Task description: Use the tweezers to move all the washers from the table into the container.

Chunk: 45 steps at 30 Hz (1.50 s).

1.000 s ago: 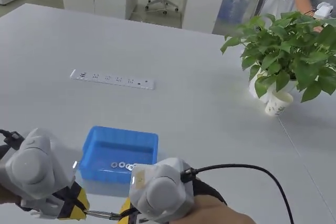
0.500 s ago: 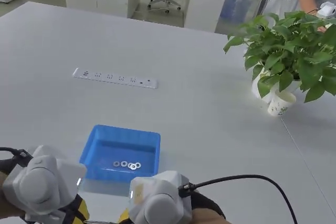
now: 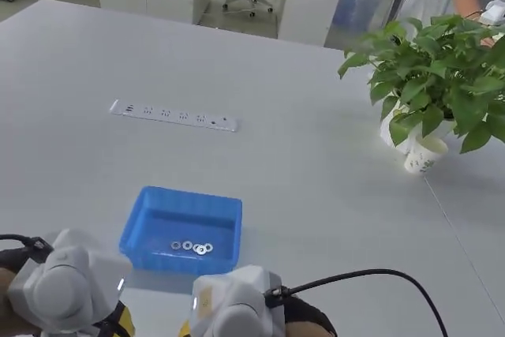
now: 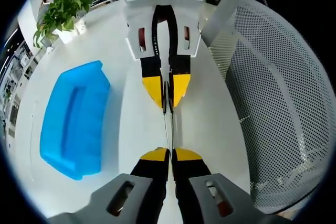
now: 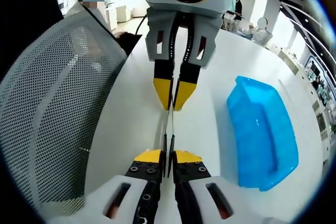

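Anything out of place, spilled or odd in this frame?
Nothing spilled: the washers lie inside the blue container, which sits flat. One oddity: both grippers pinch the same tweezers, the left gripper and right gripper facing each other, tongs shut on opposite ends.

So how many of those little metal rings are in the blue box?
4 washers that I can make out, in a short row on the floor of the blue container, toward its near wall. The right-hand ones crowd together, so another may be hidden.
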Available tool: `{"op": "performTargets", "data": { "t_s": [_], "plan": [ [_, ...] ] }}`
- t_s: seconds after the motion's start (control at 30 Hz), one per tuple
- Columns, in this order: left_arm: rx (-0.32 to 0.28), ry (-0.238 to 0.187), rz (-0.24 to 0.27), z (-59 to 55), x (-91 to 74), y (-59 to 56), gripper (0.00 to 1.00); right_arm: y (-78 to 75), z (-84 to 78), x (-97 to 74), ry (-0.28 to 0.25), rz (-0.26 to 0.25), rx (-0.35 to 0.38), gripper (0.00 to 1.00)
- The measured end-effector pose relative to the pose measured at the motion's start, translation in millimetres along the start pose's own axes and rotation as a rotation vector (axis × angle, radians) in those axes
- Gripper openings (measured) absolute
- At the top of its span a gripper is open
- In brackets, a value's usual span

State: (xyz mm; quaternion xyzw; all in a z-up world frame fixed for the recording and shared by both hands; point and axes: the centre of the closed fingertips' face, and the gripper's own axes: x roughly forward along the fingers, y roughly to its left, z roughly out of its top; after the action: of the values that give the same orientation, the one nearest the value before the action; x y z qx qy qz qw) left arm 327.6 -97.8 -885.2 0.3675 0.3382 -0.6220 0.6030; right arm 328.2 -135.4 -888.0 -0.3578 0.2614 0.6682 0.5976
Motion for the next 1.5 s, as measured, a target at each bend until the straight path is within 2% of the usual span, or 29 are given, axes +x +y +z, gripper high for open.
{"op": "performTargets", "data": {
  "t_s": [0.37,1.1,1.33,1.5],
  "plan": [
    [0.004,0.024,-0.007,-4.9,2.6,-1.5,0.06,0.6,-1.2,2.9,0.017,0.012,-0.024,0.11],
    [-0.006,0.018,-0.004,-5.2,1.0,2.1,0.11,-4.3,-0.7,0.6,0.018,-0.002,0.007,0.19],
    [-0.027,0.028,-0.006,-11.1,-3.6,-0.8,0.18,-10.1,1.9,-6.2,0.007,-0.022,0.036,0.27],
    [-0.083,0.001,0.021,-12.0,-12.5,2.3,0.25,-16.2,4.6,-15.4,-0.010,-0.044,0.055,0.32]
  ]
}}
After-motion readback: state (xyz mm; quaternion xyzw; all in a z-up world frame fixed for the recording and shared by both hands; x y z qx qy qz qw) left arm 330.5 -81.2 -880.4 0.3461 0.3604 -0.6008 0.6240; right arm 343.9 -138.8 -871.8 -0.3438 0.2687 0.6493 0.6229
